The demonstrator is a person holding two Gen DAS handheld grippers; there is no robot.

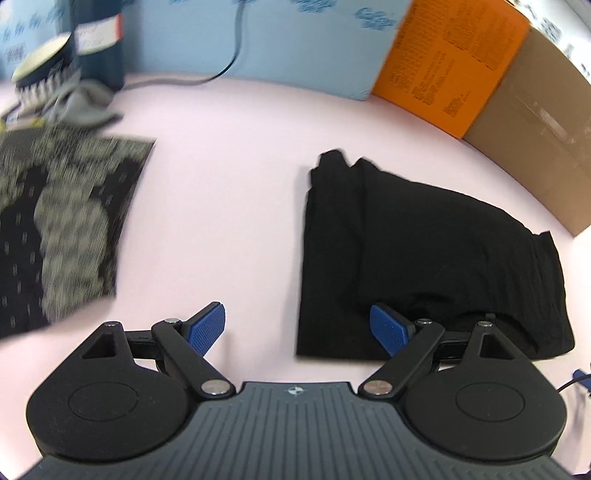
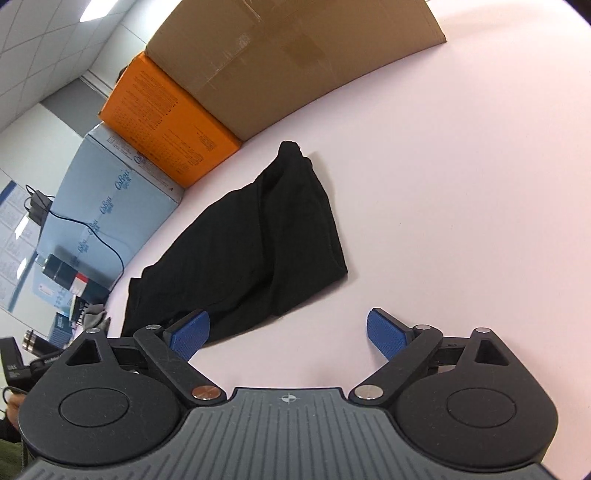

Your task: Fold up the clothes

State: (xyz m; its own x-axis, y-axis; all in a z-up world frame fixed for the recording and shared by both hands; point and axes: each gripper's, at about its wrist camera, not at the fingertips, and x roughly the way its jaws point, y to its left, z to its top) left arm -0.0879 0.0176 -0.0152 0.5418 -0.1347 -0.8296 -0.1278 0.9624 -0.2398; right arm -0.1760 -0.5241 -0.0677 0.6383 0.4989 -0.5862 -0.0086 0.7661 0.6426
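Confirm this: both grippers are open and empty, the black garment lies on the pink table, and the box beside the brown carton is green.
Wrong on the colour only. The left wrist view shows the box beside the brown carton is orange; the rest stands.

an office or lab: tiled ceiling [image 2: 44, 33]; stacked cartons [image 2: 280, 55]; pink worktable [image 2: 461, 184]

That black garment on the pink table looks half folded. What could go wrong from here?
The black garment lies bunched and uneven, so another fold may lock in the creases. Both grippers, left and right, are open and empty; a pinch might catch only the top layer. The patterned cloth nearby could get dragged.
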